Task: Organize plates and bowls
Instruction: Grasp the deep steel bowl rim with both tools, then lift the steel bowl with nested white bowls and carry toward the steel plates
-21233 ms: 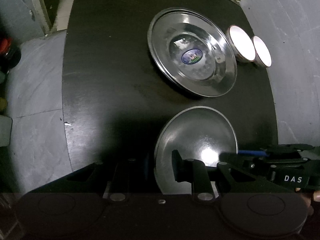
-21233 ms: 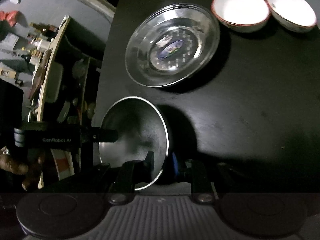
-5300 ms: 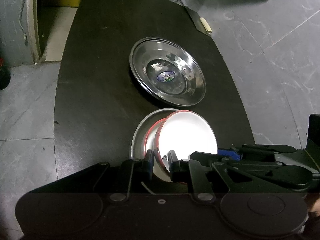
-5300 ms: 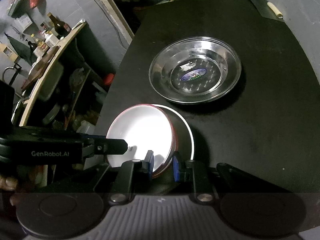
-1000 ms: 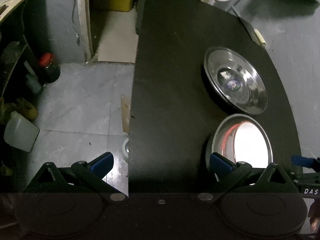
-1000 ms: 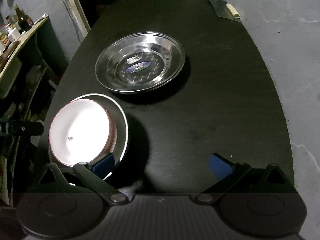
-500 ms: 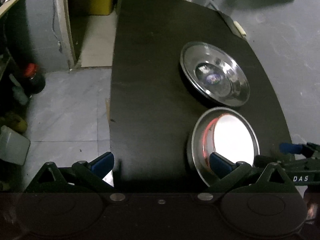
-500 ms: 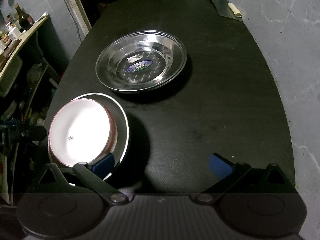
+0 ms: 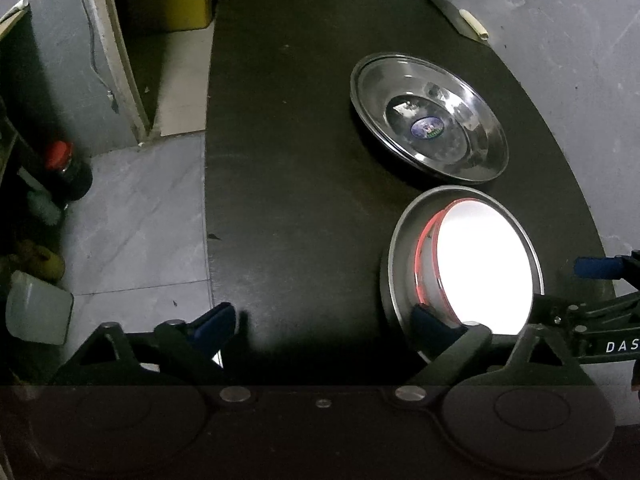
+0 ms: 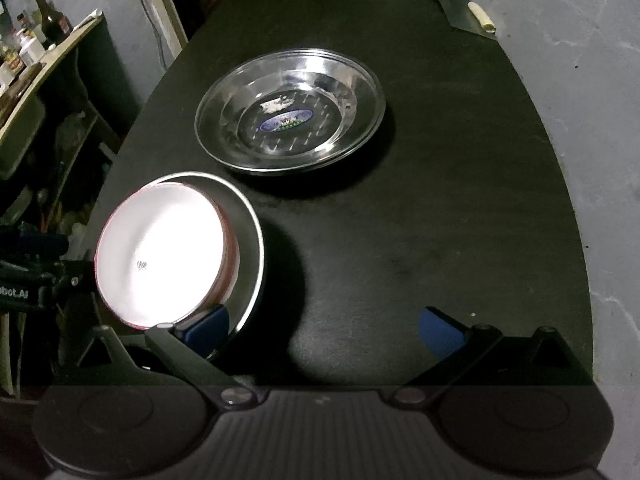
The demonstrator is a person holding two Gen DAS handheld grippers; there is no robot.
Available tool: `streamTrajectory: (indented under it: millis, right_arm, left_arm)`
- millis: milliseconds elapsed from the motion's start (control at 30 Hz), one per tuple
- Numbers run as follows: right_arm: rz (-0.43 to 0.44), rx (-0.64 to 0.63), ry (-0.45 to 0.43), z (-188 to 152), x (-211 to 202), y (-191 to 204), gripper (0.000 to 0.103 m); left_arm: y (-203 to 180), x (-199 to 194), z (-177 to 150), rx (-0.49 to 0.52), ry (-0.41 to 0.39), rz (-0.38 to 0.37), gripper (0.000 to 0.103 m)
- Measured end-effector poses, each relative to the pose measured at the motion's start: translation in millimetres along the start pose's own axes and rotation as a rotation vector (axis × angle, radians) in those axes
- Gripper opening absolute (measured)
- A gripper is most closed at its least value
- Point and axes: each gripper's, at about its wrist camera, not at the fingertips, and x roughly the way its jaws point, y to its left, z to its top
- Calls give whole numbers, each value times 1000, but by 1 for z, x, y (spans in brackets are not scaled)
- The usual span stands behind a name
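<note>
White red-rimmed bowls [image 9: 484, 268] sit nested inside a steel bowl [image 9: 396, 248] near the front of the black table [image 9: 288, 160]. The white bowls [image 10: 160, 252] and the steel bowl [image 10: 250, 240] show again in the right wrist view. A large steel plate [image 9: 430, 116] with a blue sticker lies behind them; it also shows in the right wrist view [image 10: 290, 110]. My left gripper [image 9: 324, 324] is open and empty; its right finger is over the steel bowl's near rim. My right gripper [image 10: 324, 328] is open and empty; its left finger is by the bowls.
A knife with a pale handle [image 10: 482, 16] lies at the table's far right corner. A shelf with bottles [image 10: 36, 40] stands left of the table. A dark jar with a red lid [image 9: 66, 168] and a plastic jug [image 9: 38, 308] are on the grey floor.
Both grippers stay wide open. The left view has swung left, so the bowls and plate sit further right in it. The dishes have not moved.
</note>
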Motion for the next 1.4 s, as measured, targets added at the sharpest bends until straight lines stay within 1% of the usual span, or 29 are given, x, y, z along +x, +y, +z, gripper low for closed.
streamTrajectory:
  millis: [100,233,333,400,467,500,567,600,667,833,967,1000,1067,1100,1167,1200,1233,1400]
  right_arm:
    - [-7,-13,-1,1,1,2,103]
    - [-8,-23,-2,0,2,3,103]
    - [-11,-41,-6,0,2,5,102]
    - [11,-52,-5,0,2,6,98]
    - [34,-64,0,0,3,8,89]
    - [39,-74,2,0,4,10,88]
    - [49,-91,8,0,5,14,82]
    - [54,-98,14,0,6,15,80]
    - [72,-105,23,0,7,17,75]
    - [108,-95,24,1,8,16,68]
    - [161,-85,25,0,10,13,54]
    - [174,-83,27,0,10,13,52]
    - [202,-80,28,0,12,13,43]
    - [216,-79,29,0,12,13,41]
    - [236,-77,32,0,13,13,34]
    - [248,-76,32,0,14,13,32]
    - [252,-73,32,0,14,12,31]
    - [293,-27,43,0,18,6,30]
  left_arm:
    - [-3,0,1,17,-7,11,91]
    - [-2,2,2,16,-8,5,89]
    - [-1,2,1,11,-10,-13,83]
    - [0,2,2,4,-10,-35,77]
    - [0,3,2,1,-9,-55,72]
    - [0,3,2,-1,-10,-65,70]
    - [0,3,2,-4,-15,-92,62]
    - [0,3,2,-5,-16,-104,59]
    - [0,3,2,-4,-18,-119,56]
    - [0,5,3,-9,-15,-150,48]
    - [-2,7,3,3,-11,-169,39]
    - [-4,7,3,9,-10,-174,35]
    - [-6,9,3,18,-8,-188,30]
    - [-7,10,3,21,-7,-196,27]
    - [-8,11,2,25,-3,-205,24]
    - [-8,11,2,27,-2,-211,20]
    - [-9,12,2,30,-1,-220,18]
    - [-9,15,2,26,3,-230,19]
